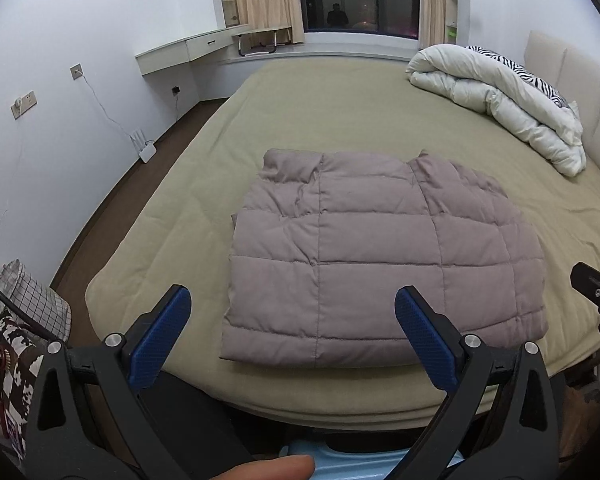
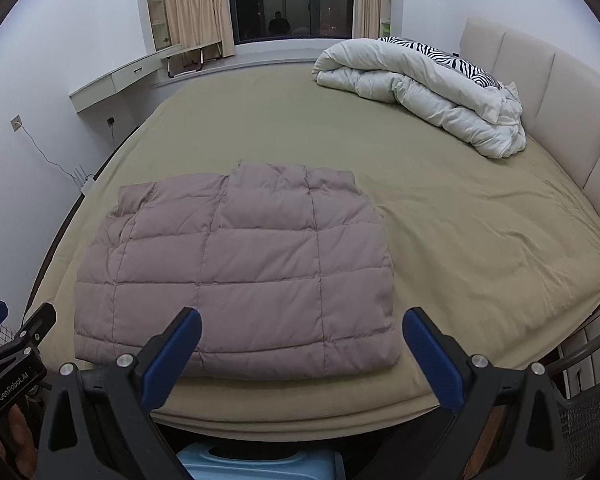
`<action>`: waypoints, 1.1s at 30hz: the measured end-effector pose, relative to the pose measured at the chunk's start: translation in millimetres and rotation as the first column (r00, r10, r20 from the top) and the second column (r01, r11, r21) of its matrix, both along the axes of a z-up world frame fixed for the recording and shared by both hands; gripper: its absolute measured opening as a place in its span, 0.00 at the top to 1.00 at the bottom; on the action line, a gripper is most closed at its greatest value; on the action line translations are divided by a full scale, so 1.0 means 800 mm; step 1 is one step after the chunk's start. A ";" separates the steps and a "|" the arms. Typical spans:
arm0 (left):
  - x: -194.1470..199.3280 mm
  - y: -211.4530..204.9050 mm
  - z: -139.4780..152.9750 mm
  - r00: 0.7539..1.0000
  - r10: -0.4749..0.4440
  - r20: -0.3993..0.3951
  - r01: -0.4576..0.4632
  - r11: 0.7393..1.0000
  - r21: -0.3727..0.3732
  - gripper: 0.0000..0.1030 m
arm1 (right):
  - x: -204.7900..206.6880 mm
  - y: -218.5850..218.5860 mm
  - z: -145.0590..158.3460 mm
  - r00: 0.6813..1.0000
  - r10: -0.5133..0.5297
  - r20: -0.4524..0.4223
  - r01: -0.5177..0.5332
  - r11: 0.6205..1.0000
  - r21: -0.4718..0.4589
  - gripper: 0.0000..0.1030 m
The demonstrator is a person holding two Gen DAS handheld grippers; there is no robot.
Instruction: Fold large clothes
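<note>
A mauve quilted puffer jacket (image 1: 372, 256) lies folded into a neat rectangle near the front edge of the bed (image 1: 340, 112); it also shows in the right wrist view (image 2: 236, 268). My left gripper (image 1: 292, 300) is open and empty, held back over the bed's front edge, its blue pads apart on either side of the jacket's near hem. My right gripper (image 2: 302, 322) is open and empty too, just short of the jacket's near right corner. The tip of the right gripper (image 1: 596, 292) shows at the right edge of the left wrist view.
A rolled white duvet (image 1: 500, 96) and a zebra-print pillow (image 1: 540, 76) lie at the far right by the padded headboard (image 2: 548, 92). A wall desk (image 1: 188, 50) and window stand beyond. A checked basket (image 1: 32, 300) sits on the floor at left. A chair (image 2: 588, 400) is at right.
</note>
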State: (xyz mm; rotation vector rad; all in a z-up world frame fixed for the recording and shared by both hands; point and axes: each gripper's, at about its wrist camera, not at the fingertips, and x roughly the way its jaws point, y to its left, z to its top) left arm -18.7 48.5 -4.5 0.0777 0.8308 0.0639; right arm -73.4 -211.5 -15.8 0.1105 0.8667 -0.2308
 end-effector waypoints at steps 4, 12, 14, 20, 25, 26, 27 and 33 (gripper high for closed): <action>-0.002 0.006 0.010 1.000 0.009 0.011 -0.009 1.000 0.000 0.00 | -0.003 0.008 0.003 1.000 0.014 0.000 -0.014 1.000 -0.019 0.00; 0.002 0.009 0.009 1.000 0.014 0.003 -0.014 1.000 -0.002 0.00 | -0.004 0.014 0.000 1.000 0.021 -0.011 -0.022 1.000 -0.019 0.00; 0.003 0.007 0.007 1.000 0.013 0.000 -0.013 1.000 0.000 0.00 | -0.004 0.014 0.000 1.000 0.021 -0.011 -0.022 1.000 -0.019 0.00; 0.008 0.004 0.001 1.000 0.011 -0.009 -0.011 1.000 0.004 0.00 | -0.004 0.015 -0.002 1.000 0.024 -0.018 -0.024 1.000 -0.018 0.00; 0.009 0.005 0.001 1.000 0.009 -0.009 -0.009 1.000 0.005 0.00 | -0.004 0.015 -0.005 0.999 0.028 -0.025 -0.028 0.999 -0.019 0.00; 0.009 0.005 0.001 1.000 0.008 -0.009 -0.008 1.000 0.007 0.00 | -0.004 0.015 -0.004 0.999 0.028 -0.025 -0.029 0.999 -0.019 0.00; 0.010 0.005 0.000 1.000 0.008 -0.009 -0.008 1.000 0.008 0.00 | -0.004 0.014 -0.004 0.999 0.029 -0.025 -0.029 0.999 -0.020 0.00; 0.013 0.005 -0.004 1.000 0.003 -0.012 -0.003 1.000 0.010 0.00 | -0.005 0.015 -0.005 0.999 0.029 -0.028 -0.029 0.999 -0.021 0.00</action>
